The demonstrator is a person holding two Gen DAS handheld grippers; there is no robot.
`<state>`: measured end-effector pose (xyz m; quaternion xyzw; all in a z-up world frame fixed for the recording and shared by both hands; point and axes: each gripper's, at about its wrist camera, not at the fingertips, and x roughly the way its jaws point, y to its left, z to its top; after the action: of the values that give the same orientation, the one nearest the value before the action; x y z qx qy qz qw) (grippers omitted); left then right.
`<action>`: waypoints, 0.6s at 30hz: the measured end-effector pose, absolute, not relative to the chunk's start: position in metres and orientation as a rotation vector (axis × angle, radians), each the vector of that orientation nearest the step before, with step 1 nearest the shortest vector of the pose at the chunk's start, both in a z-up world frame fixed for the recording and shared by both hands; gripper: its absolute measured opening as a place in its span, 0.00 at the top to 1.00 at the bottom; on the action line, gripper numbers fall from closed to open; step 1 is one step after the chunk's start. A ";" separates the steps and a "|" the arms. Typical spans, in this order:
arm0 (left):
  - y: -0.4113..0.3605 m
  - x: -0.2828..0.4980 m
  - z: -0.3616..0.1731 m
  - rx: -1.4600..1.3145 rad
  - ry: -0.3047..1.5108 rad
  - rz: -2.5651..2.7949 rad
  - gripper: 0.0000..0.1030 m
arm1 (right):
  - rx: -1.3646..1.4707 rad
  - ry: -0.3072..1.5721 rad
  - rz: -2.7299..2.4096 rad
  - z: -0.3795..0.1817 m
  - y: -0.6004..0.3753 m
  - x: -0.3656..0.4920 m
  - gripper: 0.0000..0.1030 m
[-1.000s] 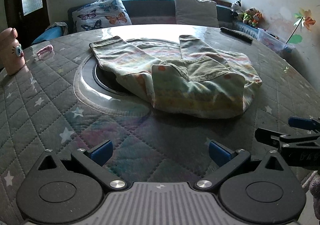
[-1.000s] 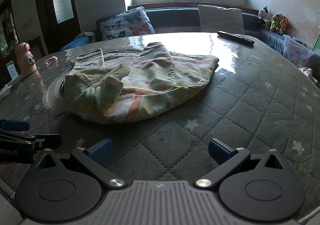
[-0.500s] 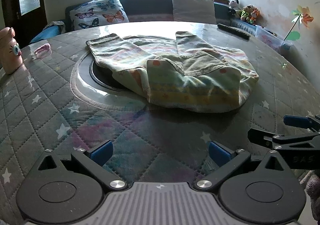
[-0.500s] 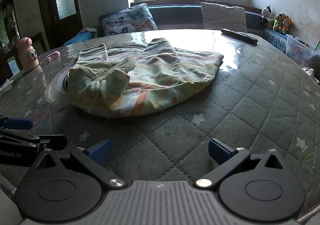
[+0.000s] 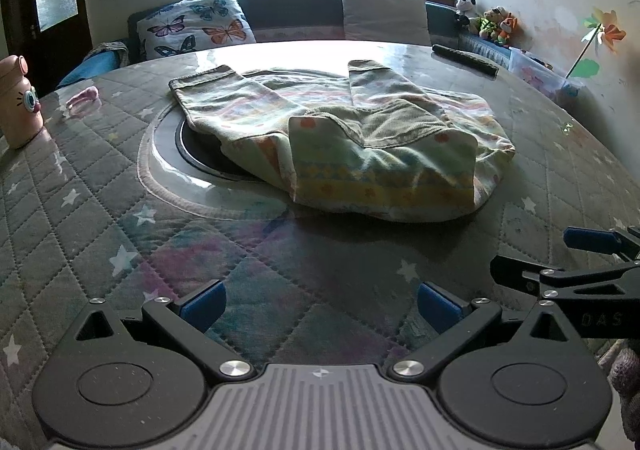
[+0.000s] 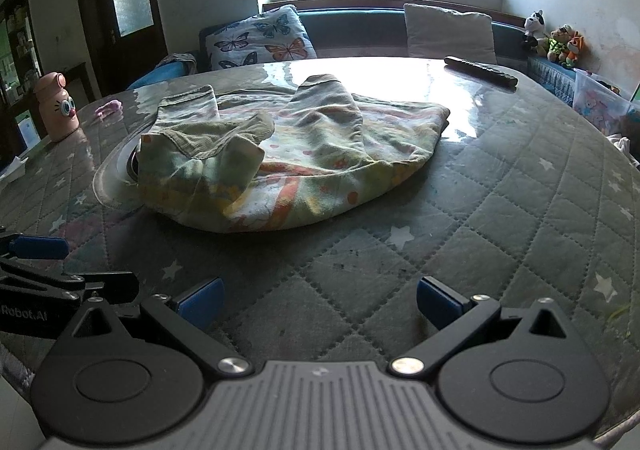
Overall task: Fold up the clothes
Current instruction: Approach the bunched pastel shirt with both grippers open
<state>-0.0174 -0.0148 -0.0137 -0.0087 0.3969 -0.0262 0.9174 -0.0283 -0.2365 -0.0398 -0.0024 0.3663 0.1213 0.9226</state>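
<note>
A pastel patterned garment (image 5: 360,138) with ribbed cuffs lies folded in a loose heap on the round quilted table (image 5: 120,250), both sleeves laid over its body. The same garment (image 6: 288,162) fills the middle of the right wrist view. My left gripper (image 5: 318,304) hangs open over the table's near edge, short of the cloth, with nothing between its blue pads (image 5: 202,304). My right gripper (image 6: 318,302) is open too, empty, at the near edge. Each gripper shows at the other view's side: the right gripper (image 5: 580,262) and the left gripper (image 6: 60,266).
A glass turntable (image 5: 168,170) lies partly under the garment. A pink bottle (image 5: 18,102) with cartoon eyes and a small pink item (image 5: 82,98) sit at the left. A dark remote (image 5: 466,60) lies at the far right. Cushions (image 5: 196,28) and a bench stand behind.
Both grippers have drawn back and risen a little from the garment, which lies still. Both stay open.
</note>
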 end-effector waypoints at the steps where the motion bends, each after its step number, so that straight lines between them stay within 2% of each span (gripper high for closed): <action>1: -0.015 -0.017 -0.014 -0.017 0.817 -0.054 0.00 | -0.005 0.752 0.249 -0.040 -0.236 -0.028 0.00; 18: -0.018 -0.012 -0.015 -0.004 0.831 -0.058 0.00 | -0.009 0.756 0.253 -0.040 -0.236 -0.025 0.00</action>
<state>-0.0124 -0.0178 -0.0146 -0.0021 0.4036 -0.0282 0.9145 -0.0247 -0.2360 -0.0396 -0.0042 0.3679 0.1230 0.9217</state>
